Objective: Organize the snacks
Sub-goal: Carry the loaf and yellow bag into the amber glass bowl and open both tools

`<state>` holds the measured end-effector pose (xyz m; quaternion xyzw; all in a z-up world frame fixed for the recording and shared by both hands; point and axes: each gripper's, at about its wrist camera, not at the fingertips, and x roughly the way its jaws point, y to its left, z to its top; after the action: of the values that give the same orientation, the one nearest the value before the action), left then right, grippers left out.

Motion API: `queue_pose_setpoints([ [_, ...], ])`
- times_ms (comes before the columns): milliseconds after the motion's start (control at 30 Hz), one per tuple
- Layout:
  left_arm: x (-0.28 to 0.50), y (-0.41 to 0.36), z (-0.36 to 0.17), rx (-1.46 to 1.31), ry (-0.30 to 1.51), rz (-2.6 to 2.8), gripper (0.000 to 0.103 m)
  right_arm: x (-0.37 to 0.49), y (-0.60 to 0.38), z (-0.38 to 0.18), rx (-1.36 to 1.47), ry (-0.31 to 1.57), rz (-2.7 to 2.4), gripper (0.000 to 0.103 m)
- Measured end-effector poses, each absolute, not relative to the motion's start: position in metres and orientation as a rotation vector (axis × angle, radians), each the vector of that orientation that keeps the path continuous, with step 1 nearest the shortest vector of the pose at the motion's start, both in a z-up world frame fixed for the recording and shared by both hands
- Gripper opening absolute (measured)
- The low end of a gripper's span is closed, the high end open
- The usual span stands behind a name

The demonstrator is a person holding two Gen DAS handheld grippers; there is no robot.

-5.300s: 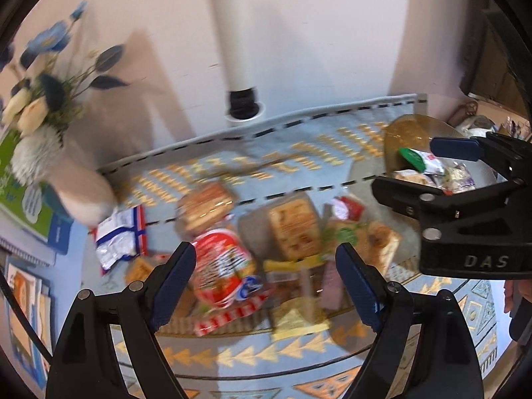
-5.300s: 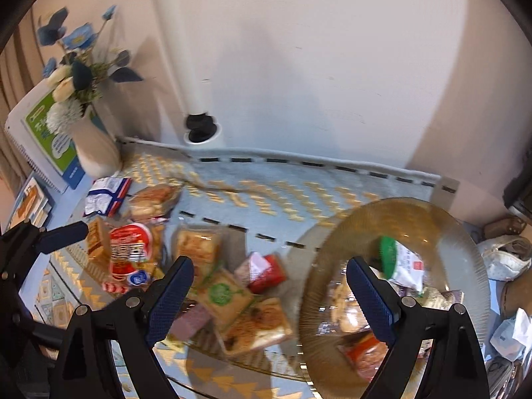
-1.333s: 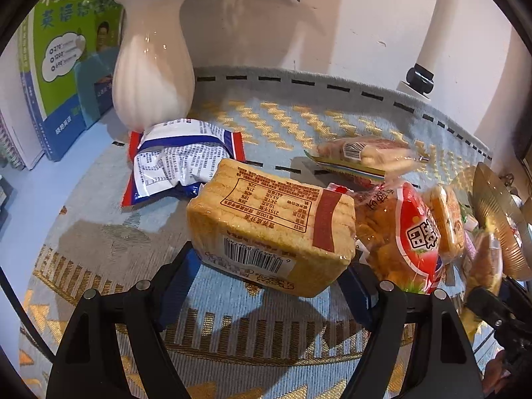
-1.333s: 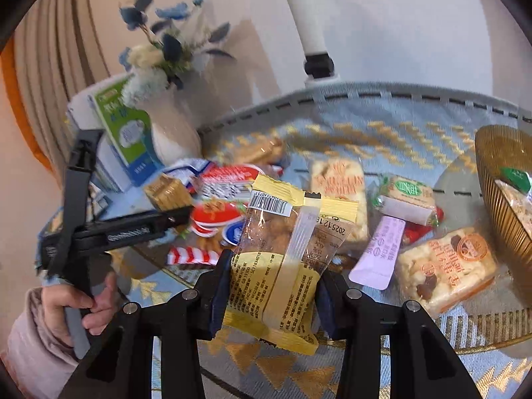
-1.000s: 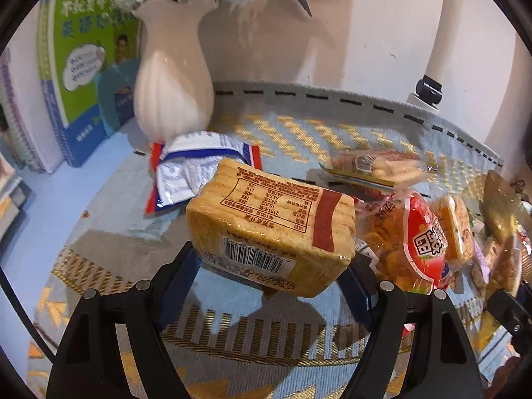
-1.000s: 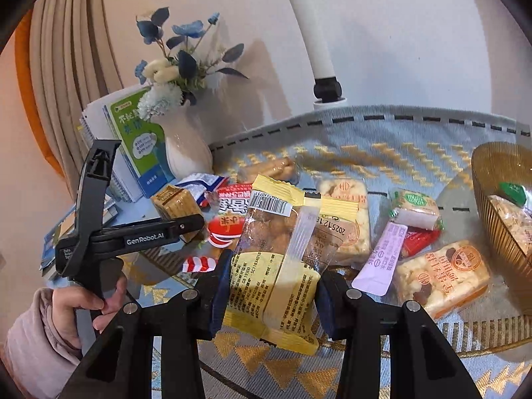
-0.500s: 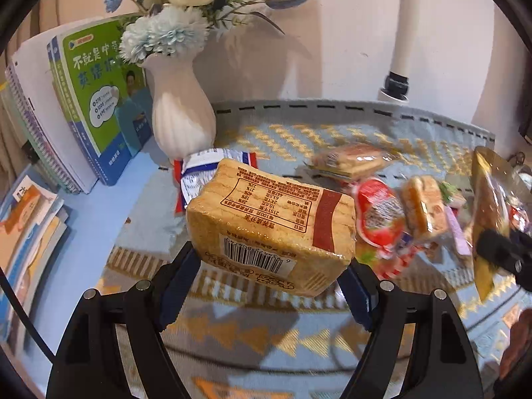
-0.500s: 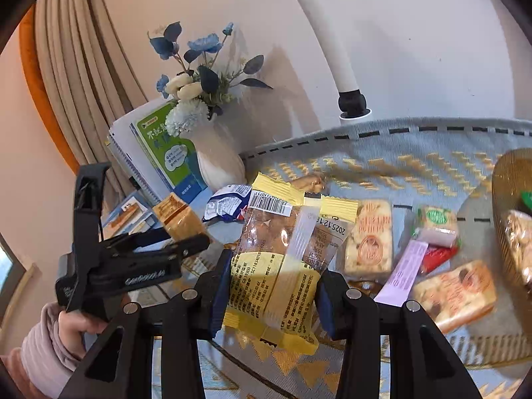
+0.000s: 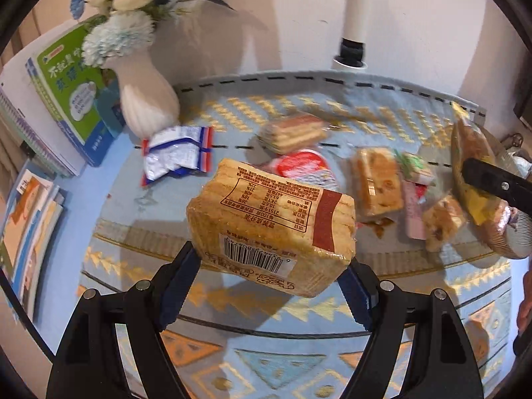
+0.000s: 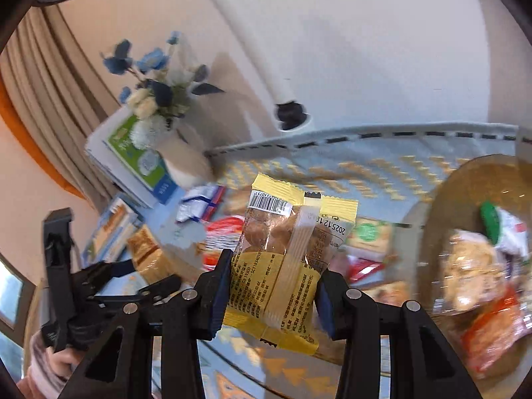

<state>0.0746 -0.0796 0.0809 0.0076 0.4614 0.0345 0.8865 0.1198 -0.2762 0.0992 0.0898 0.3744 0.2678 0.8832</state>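
Two grips at once, both above the patterned cloth (image 9: 299, 319). On the left: left gripper (image 9: 271, 274) clamped wide on a wrapped sliced cake loaf (image 9: 271, 222), barcode side near, lifted clear of the loose snacks (image 9: 375, 183). On the right: right gripper (image 10: 271, 294) half closed, pinching a yellow pastry packet (image 10: 289, 262) upright, just left of the amber glass bowl (image 10: 432, 206) with snacks inside.
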Motion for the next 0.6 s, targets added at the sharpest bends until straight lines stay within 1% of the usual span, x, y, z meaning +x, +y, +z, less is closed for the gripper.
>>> queue_pose_setpoints([
  [233,0.079,-0.137,0.092,0.072,0.970,0.048,0.078,0.127,-0.317,0.104,0.186,0.831,0.503,0.043],
  [333,0.083,-0.166,0.097,0.115,0.943,0.031,0.078,0.129,-0.339,0.110,0.176,0.842,0.464,0.043],
  [433,0.091,-0.194,0.100,0.086,0.972,-0.031,0.078,0.131,-0.361,0.116,0.178,0.850,0.429,0.043],
  [600,0.097,-0.234,0.109,0.107,0.966,-0.087,0.078,0.131,-0.402,0.121,0.194,0.857,0.365,0.043],
])
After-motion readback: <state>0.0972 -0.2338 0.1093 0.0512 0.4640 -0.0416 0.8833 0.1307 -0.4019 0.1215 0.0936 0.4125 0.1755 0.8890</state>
